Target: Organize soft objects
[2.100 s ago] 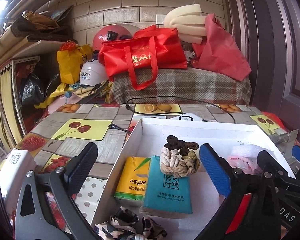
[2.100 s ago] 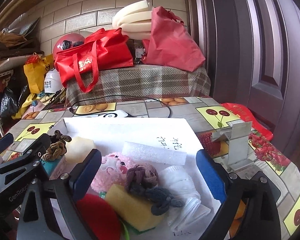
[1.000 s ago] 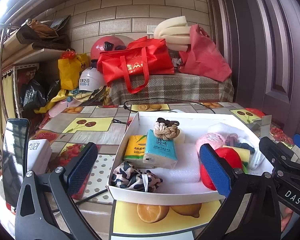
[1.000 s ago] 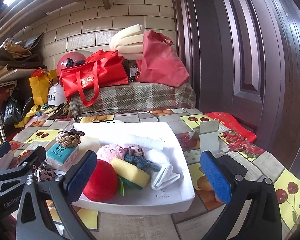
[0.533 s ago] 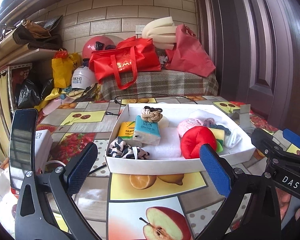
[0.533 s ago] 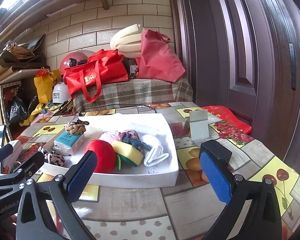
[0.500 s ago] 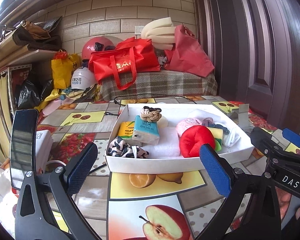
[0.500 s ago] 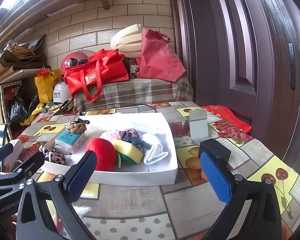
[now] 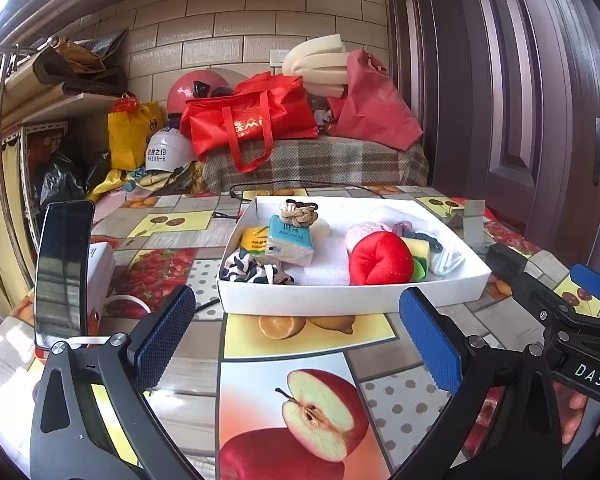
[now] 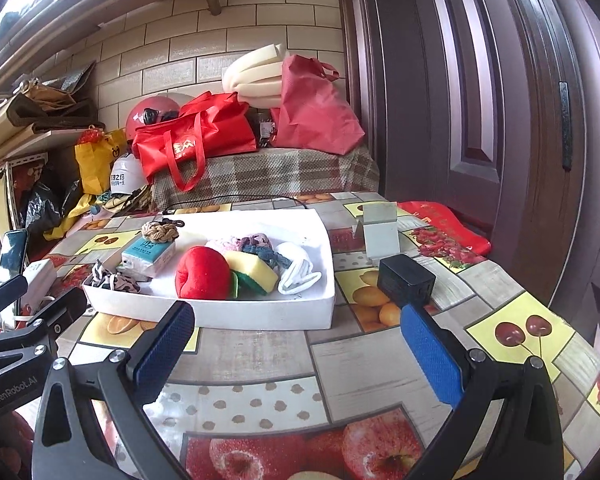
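Note:
A white box point(image 9: 340, 304) point(image 10: 228, 314) stands on the fruit-patterned table and holds soft things: a red plush apple point(image 9: 380, 258) point(image 10: 202, 272), a yellow-green sponge point(image 10: 252, 270), a teal tissue pack point(image 9: 290, 238) point(image 10: 148, 254), a yellow tissue pack point(image 9: 254, 240), a knotted rope ball point(image 9: 298, 212), a black-and-white scrunchie point(image 9: 252, 270), a pink fluffy item point(image 9: 364, 230) and a white cloth point(image 10: 298, 274). My left gripper point(image 9: 296, 336) is open and empty, well short of the box. My right gripper point(image 10: 296, 344) is open and empty, also short of the box.
A phone on a stand point(image 9: 62, 268) and a white charger point(image 9: 100, 268) sit at the left. A black block point(image 10: 406, 280) and a metal stand point(image 10: 380, 232) lie right of the box. A black cable point(image 9: 284, 188) runs behind it. Bags and helmets pile up at the back.
Both grippers have pulled back from over the box toward the table's near edge. The box now looks smaller and farther away. Both stay open and empty.

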A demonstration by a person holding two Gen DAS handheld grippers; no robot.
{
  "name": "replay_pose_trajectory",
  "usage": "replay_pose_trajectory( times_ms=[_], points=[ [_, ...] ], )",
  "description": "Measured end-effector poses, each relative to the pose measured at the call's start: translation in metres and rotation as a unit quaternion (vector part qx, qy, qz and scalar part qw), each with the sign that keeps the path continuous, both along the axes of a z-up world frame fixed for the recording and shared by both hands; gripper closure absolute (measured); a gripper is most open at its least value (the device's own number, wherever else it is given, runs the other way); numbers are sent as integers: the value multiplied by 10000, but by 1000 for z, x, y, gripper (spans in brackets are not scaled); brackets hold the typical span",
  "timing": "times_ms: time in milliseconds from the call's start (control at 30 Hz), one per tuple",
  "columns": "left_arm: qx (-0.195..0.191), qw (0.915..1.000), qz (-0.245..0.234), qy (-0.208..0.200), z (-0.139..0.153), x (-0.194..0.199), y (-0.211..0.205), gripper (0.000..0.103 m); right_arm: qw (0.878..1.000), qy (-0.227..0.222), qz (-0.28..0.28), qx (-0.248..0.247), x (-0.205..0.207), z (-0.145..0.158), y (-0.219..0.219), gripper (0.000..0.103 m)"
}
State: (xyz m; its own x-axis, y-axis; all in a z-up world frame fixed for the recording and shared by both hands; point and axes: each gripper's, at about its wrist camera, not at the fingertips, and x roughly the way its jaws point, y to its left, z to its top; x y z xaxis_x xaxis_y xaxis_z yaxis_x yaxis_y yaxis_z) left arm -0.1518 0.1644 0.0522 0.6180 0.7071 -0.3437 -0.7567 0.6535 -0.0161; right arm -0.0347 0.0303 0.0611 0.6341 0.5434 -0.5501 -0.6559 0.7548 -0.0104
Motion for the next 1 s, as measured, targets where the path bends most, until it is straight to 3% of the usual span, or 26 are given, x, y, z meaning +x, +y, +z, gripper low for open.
replay_pose_trajectory(
  times_ms=[300, 433, 567, 700, 867, 1000],
  points=[
    [-379, 9991, -43, 199, -5, -7, -11, 0, 9998, 118, 32, 168, -19, 8, -25, 0],
    [-62, 10000, 30, -25, 7, -19, -27, 0, 9982, 314, -125, 496, -16, 12, -42, 0],
    [367, 9984, 419, -103, 24, -30, -49, 0, 9937, 402, -322, 996, -13, 21, -64, 0],
    [580, 9962, 637, -106, 41, -37, -68, 0, 9927, 224, -293, 1150, -23, 33, -80, 0],
    [240, 9988, 399, -121, 56, -40, -76, 0, 9914, -72, -819, 1022, -33, 47, -102, 0],
    [-16, 9998, 211, 15, 57, -33, -76, 0, 9918, -4, -804, 997, -26, 55, -114, 0]
  ],
)
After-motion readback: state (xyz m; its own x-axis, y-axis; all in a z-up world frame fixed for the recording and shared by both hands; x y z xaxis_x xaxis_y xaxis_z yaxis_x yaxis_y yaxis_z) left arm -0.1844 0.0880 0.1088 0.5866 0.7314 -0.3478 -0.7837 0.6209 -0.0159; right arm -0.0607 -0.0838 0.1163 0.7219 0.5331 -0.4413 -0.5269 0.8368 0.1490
